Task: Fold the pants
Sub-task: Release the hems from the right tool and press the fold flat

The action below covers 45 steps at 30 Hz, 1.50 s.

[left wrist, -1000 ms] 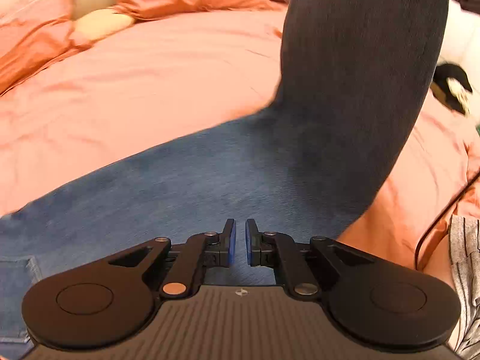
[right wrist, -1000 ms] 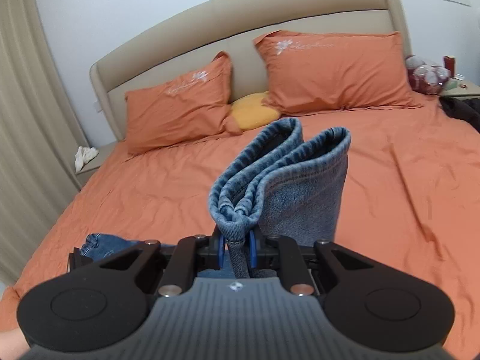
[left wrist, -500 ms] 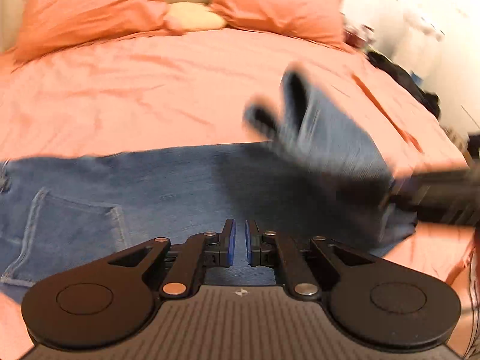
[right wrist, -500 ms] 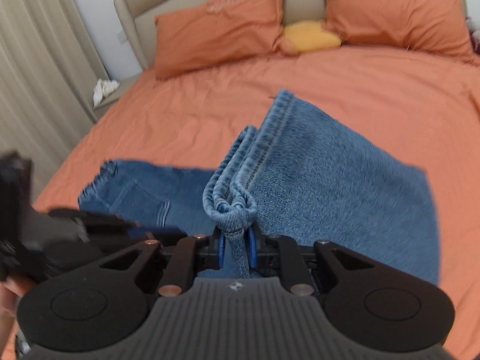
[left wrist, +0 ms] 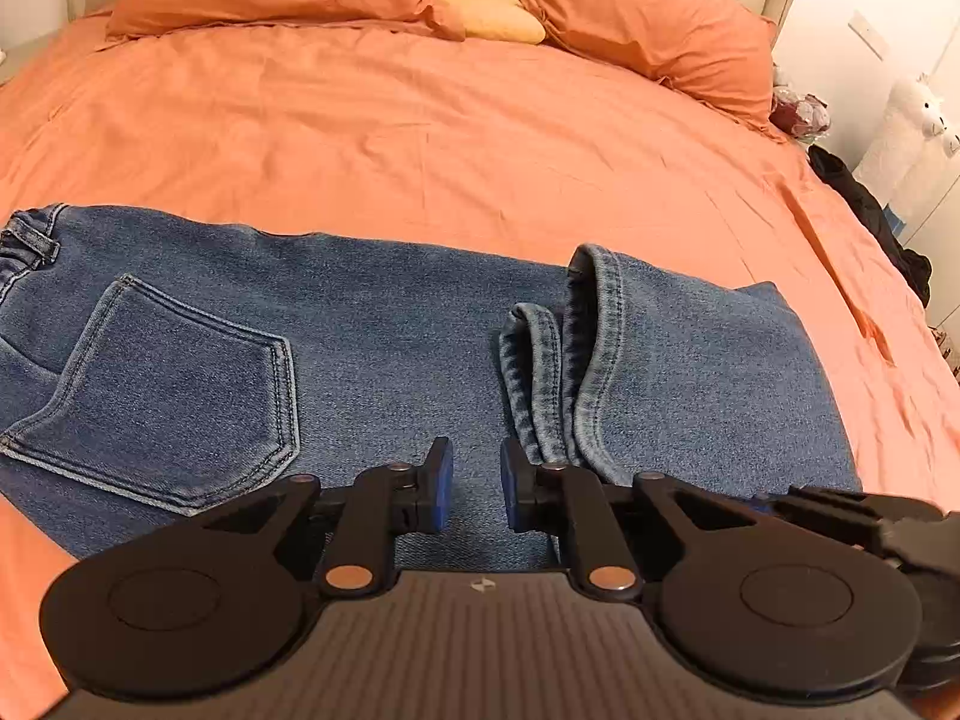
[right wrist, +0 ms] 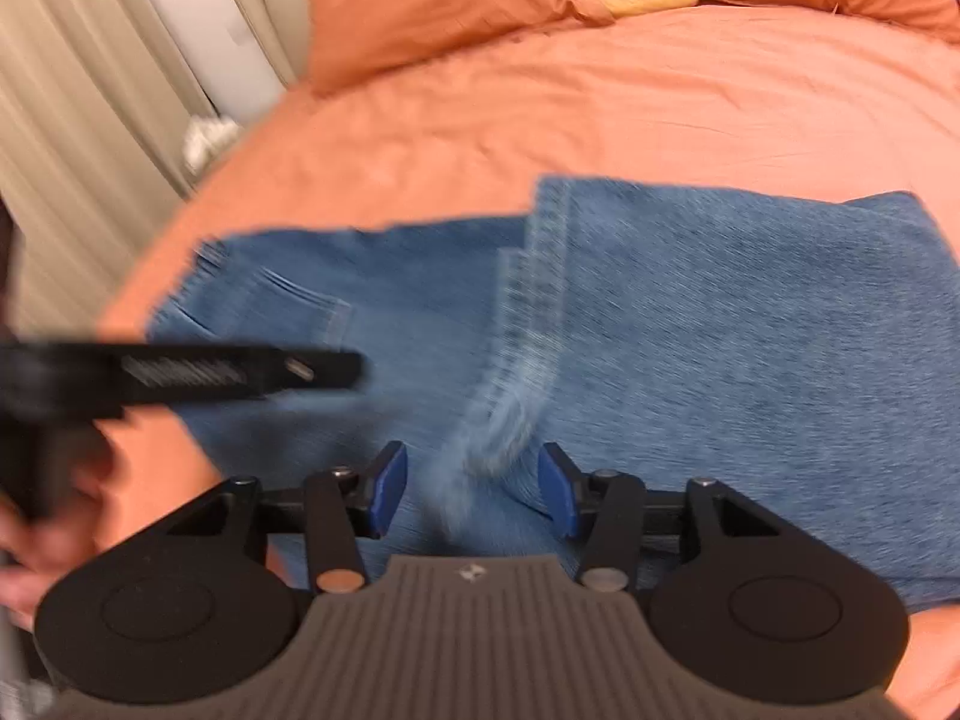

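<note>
Left wrist view: the pants (left wrist: 372,348) lie flat across the orange bed (left wrist: 420,132), back pocket (left wrist: 174,390) up at the left, leg hems (left wrist: 558,360) folded over onto the thighs; the left gripper (left wrist: 474,486) hovers over the denim, jaws slightly parted, holding nothing.

Right wrist view, blurred: the right gripper (right wrist: 474,489) has its jaws spread wide either side of the hems (right wrist: 516,372), gripping nothing; the left gripper (right wrist: 240,369) shows at the left; pillows (right wrist: 444,6) lie beyond.

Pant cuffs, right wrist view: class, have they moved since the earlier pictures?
Yes. The pant cuffs dropped from pillow height onto the jeans, released by the open right tool.
</note>
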Each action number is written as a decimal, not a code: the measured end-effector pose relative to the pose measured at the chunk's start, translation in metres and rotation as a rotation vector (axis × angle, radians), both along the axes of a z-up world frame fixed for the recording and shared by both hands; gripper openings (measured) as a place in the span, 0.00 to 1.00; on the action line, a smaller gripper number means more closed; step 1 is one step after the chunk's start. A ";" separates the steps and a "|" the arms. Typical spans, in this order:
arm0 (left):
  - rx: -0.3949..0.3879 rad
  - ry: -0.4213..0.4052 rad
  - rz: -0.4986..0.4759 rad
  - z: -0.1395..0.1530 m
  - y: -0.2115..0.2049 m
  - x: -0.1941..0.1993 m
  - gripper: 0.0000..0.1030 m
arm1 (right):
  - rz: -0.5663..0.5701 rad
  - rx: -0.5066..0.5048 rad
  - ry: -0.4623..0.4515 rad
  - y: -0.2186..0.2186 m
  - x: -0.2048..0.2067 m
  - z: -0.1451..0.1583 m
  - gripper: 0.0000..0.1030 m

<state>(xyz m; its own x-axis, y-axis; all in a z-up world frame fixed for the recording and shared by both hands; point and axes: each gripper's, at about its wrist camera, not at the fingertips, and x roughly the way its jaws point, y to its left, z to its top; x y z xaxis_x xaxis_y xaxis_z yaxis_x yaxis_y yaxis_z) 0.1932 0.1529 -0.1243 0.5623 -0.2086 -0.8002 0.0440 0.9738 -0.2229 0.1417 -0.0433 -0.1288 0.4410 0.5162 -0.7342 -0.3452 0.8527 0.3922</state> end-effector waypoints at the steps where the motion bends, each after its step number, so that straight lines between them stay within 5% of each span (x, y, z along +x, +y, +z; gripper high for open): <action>1: -0.006 -0.012 0.004 -0.001 0.000 -0.001 0.19 | -0.014 -0.025 -0.011 0.004 0.003 0.001 0.46; 6: -0.070 -0.032 0.032 -0.008 0.004 -0.006 0.20 | -0.048 -0.074 0.075 0.014 0.024 -0.026 0.38; 8: -0.071 -0.025 0.041 -0.011 0.004 -0.006 0.20 | -0.057 -0.073 0.071 0.013 0.024 -0.030 0.16; 9: -0.078 -0.023 0.042 -0.012 0.005 -0.006 0.20 | -0.070 -0.052 0.070 0.009 0.022 -0.030 0.13; 17: -0.231 -0.037 0.057 -0.012 0.015 -0.003 0.20 | -0.021 0.082 0.084 -0.008 0.000 -0.001 0.11; 18: -0.234 -0.037 0.051 -0.012 0.014 -0.003 0.20 | 0.000 0.095 0.105 -0.005 -0.001 -0.004 0.04; 22: -0.207 -0.017 0.031 -0.016 0.007 -0.001 0.20 | -0.012 0.016 0.135 0.011 0.004 -0.033 0.04; 26: -0.188 0.002 0.014 -0.025 0.003 0.002 0.20 | -0.012 0.043 0.185 0.010 0.018 -0.048 0.04; 32: -0.115 -0.041 -0.048 -0.022 -0.020 0.028 0.44 | 0.019 -0.004 0.141 0.012 0.012 -0.045 0.04; 34: -0.116 -0.010 -0.053 -0.030 -0.027 0.037 0.44 | 0.008 0.010 0.145 0.010 0.012 -0.046 0.04; 36: -0.096 0.040 -0.055 -0.040 -0.033 0.043 0.26 | 0.002 0.027 0.147 0.006 0.012 -0.047 0.04; 38: -0.045 0.070 -0.049 -0.048 -0.038 0.045 0.22 | 0.001 0.037 0.140 0.001 0.012 -0.045 0.05; 45: 0.019 0.104 -0.061 -0.057 -0.050 0.051 0.24 | 0.004 0.003 0.069 -0.026 0.006 -0.020 0.15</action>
<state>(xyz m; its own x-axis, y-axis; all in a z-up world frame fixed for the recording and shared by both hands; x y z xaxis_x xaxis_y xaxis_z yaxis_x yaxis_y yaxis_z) 0.2445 0.1028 -0.1809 0.4629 -0.2238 -0.8577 0.0811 0.9742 -0.2104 0.1478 -0.0698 -0.1489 0.3878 0.5204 -0.7608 -0.3206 0.8500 0.4179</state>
